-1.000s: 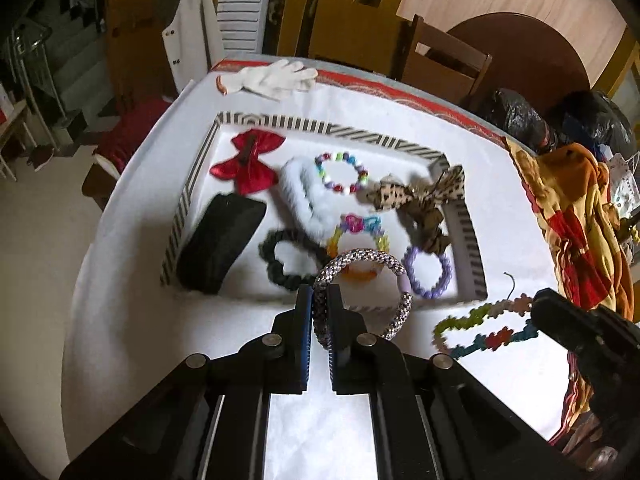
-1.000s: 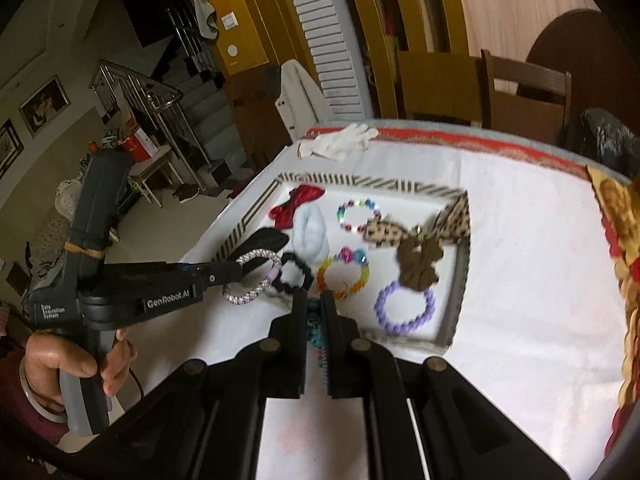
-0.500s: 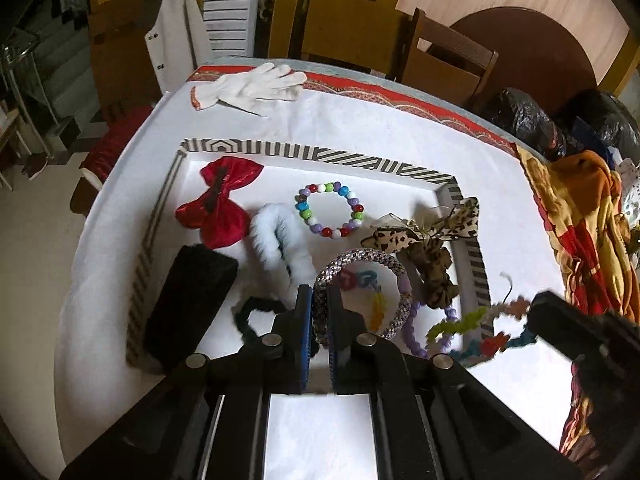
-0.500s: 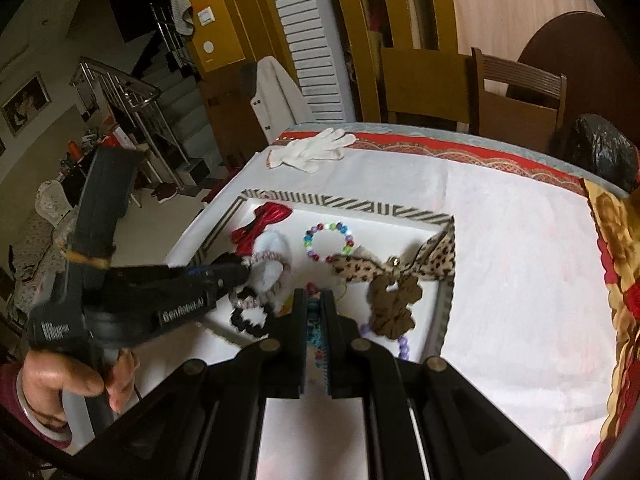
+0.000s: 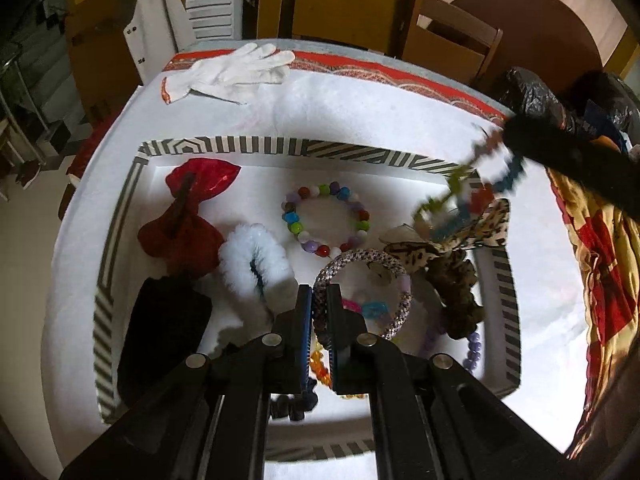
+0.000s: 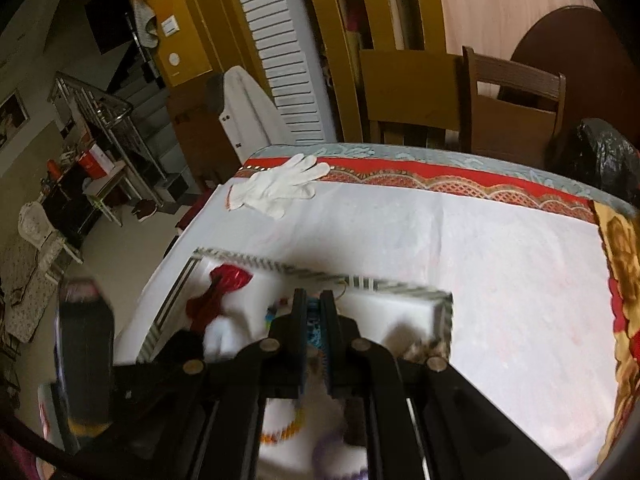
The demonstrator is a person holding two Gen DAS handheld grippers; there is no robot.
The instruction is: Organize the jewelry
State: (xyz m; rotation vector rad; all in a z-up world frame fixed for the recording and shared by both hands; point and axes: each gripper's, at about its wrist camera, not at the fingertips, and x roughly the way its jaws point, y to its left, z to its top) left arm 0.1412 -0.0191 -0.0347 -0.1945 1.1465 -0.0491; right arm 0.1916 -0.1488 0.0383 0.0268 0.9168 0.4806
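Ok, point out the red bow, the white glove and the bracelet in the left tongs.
red bow [image 5: 188, 216], left wrist view, on its centre knot.
white glove [image 5: 228, 74], left wrist view, on the palm.
braided bracelet [image 5: 362, 258], left wrist view, on its upper arc.

Left tool [image 5: 319, 304] and right tool [image 6: 314, 312] both clamped, angled downward.

In the tray [image 5: 256, 146] the bow [image 5: 188, 216] lies left of the beaded bracelet [image 5: 326, 220], the glove [image 5: 236, 72] behind on the table [image 5: 360, 108].
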